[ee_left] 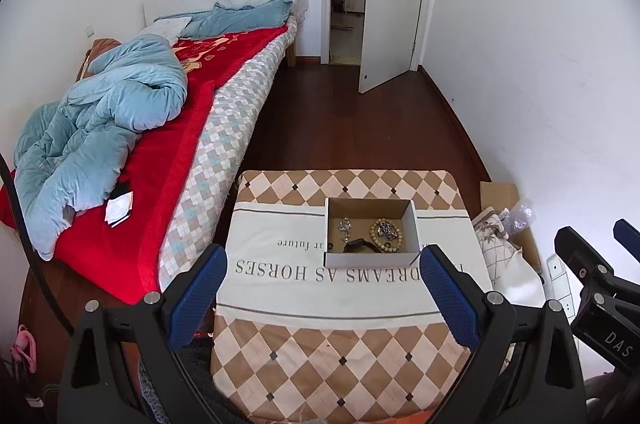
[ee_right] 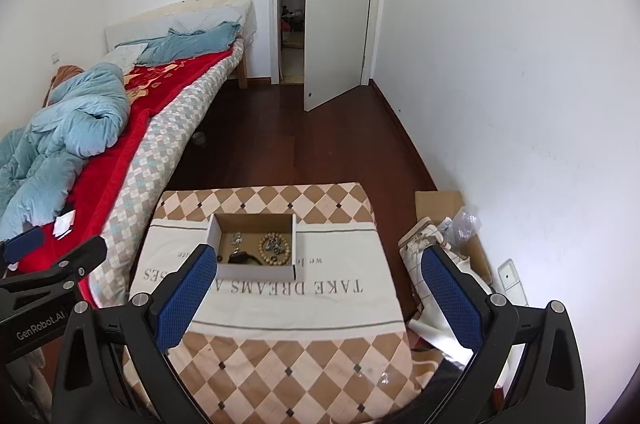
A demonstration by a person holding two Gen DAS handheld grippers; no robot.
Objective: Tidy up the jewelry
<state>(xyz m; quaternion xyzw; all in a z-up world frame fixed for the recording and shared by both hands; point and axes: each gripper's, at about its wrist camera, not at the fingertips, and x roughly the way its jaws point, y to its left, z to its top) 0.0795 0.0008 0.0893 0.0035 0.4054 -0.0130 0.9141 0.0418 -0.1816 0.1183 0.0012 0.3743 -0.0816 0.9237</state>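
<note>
Right now your left gripper (ee_left: 324, 288) is spread wide with nothing between its blue pads, hovering above the near half of the small table draped in a beige-and-brown diamond-check cloth (ee_left: 320, 356). Your right gripper (ee_right: 320, 290) is just as wide apart and equally empty, held beside the left one over the same cloth.

Beyond both sets of fingers sits the shallow open cardboard box (ee_left: 370, 230) on the cloth's white printed band, toward the far half of the table. Inside it lie a ring of pale wooden beads (ee_left: 385, 234) with a silver chain piled on it, a small silver trinket (ee_left: 345, 226) to their left, and a dark piece (ee_left: 360, 246) against the near wall; what that dark piece is you cannot tell.

Around the box the cloth is bare on every side. To your left the table's edge runs close along the bed with the red blanket and crumpled light-blue duvet (ee_left: 120, 128); to your right it drops to dark wood floor (ee_right: 332, 144).

From the left wrist you see the right tool's black body at the frame's right edge. From the right wrist you see a strip of cardboard and crinkled plastic (ee_right: 460, 220) on the floor against the white wall, and the half-open white door (ee_right: 340, 16).
</note>
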